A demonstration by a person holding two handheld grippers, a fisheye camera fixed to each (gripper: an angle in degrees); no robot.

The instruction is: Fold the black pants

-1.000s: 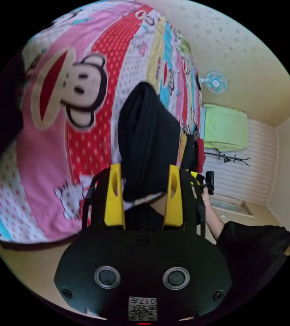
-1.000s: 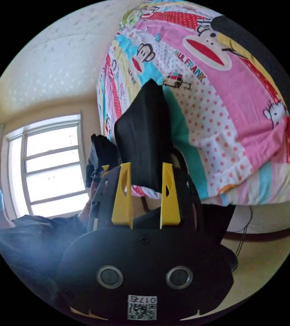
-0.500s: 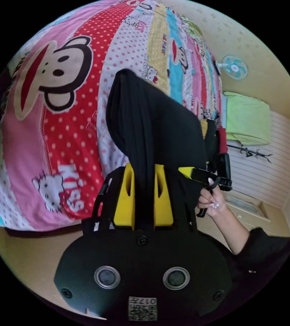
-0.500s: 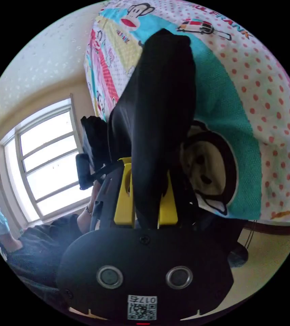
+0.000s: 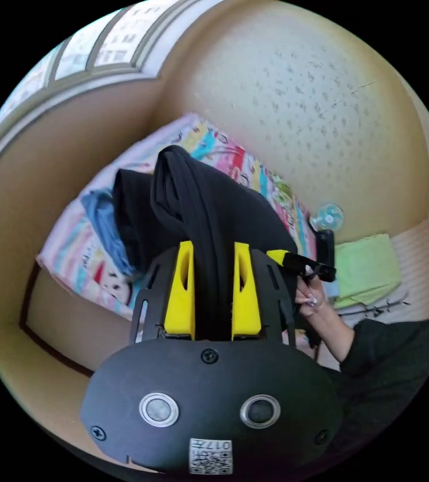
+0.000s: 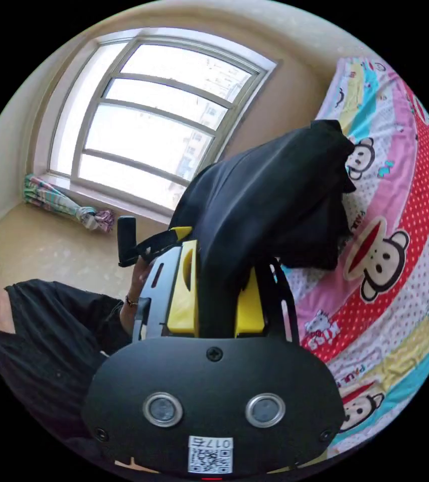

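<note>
Pinching the black pants [image 5: 209, 216] between both grippers' yellow jaws.

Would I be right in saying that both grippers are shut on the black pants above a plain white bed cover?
Not quite: the bed cover is a colourful cartoon print, as the right gripper view shows. The left gripper and right gripper are shut on the black pants.

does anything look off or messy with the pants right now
Somewhat. The pants hang bunched from both shut grippers, left and right, not flat on the bed. Nothing looks damaged.
</note>
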